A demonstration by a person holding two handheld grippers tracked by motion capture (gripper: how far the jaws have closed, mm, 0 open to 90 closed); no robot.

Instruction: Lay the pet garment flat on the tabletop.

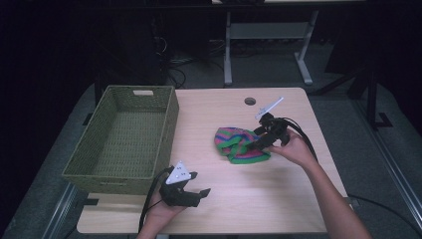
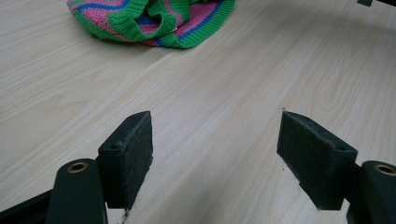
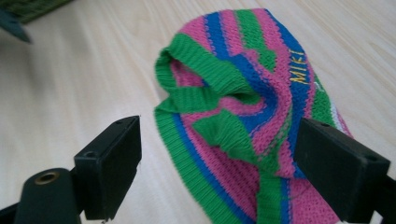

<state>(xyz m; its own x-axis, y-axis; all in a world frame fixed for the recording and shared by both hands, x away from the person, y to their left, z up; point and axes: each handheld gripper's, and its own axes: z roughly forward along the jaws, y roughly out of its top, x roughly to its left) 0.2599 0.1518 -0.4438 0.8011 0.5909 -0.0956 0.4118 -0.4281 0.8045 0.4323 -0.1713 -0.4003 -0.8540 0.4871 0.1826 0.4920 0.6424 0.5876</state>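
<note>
Striped knit hat (image 1: 241, 145) lies crumpled on the light wood table (image 1: 278, 199), right of centre, well apart from the green woven basket (image 1: 124, 139) standing at the table's left side. High view gives the layout: right gripper (image 1: 260, 141) at the hat's right edge, held in the person's right hand (image 1: 294, 148), forearm running in from the near right corner, cable trailing off to the far right. Left gripper (image 1: 198, 191) sits near the front edge, just beside the basket's near right corner, pointing right toward the hat, grey three-cornered plate on top, left hand (image 1: 166, 211) beneath it. Right gripper view adds detail not legible from above: green ribbed brim folded over, pink, blue and green stripes, yellow stitched letters on the hat (image 3: 247, 116); the jaws stand wide apart, the hat between them, the right-hand pad appearing to touch the knit, the left-hand pad off it over bare wood. Left gripper view: jaws wide apart over bare table, holding nothing, hat (image 2: 154, 18) far ahead.
</note>
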